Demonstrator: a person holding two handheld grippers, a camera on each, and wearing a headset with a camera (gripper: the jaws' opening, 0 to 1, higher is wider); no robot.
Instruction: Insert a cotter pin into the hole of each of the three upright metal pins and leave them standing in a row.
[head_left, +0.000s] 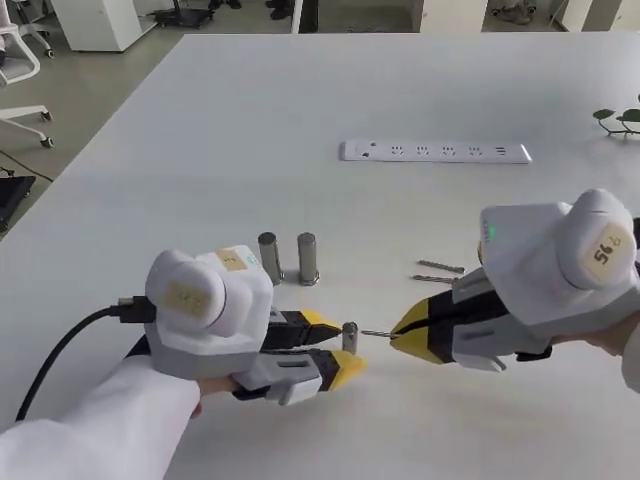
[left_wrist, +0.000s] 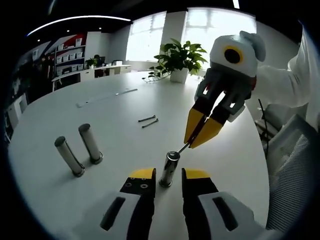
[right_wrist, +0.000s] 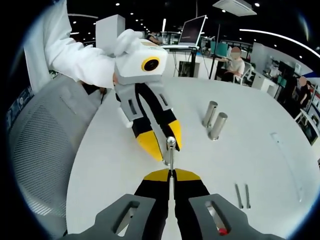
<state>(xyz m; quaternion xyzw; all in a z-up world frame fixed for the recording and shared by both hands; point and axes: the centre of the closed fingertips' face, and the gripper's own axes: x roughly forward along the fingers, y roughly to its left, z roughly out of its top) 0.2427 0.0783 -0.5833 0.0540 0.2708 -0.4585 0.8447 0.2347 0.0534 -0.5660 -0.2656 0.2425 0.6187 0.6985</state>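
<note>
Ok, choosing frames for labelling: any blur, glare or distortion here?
Head view: sharp and evenly lit, metal pin crisp. Left gripper view: fisheye curves the table, windows blown out. Right gripper view: same curving, dim room, cotter pin sharp.

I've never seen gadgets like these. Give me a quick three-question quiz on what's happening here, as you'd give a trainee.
1. True or false: the right gripper pinches a cotter pin whose tip is at the top of the near metal pin.
2. How many other metal pins stand free behind it?
3. What grips the near metal pin? A the left gripper; B a bare hand; C nothing.
Key: 1 true; 2 two; 3 A.
</note>
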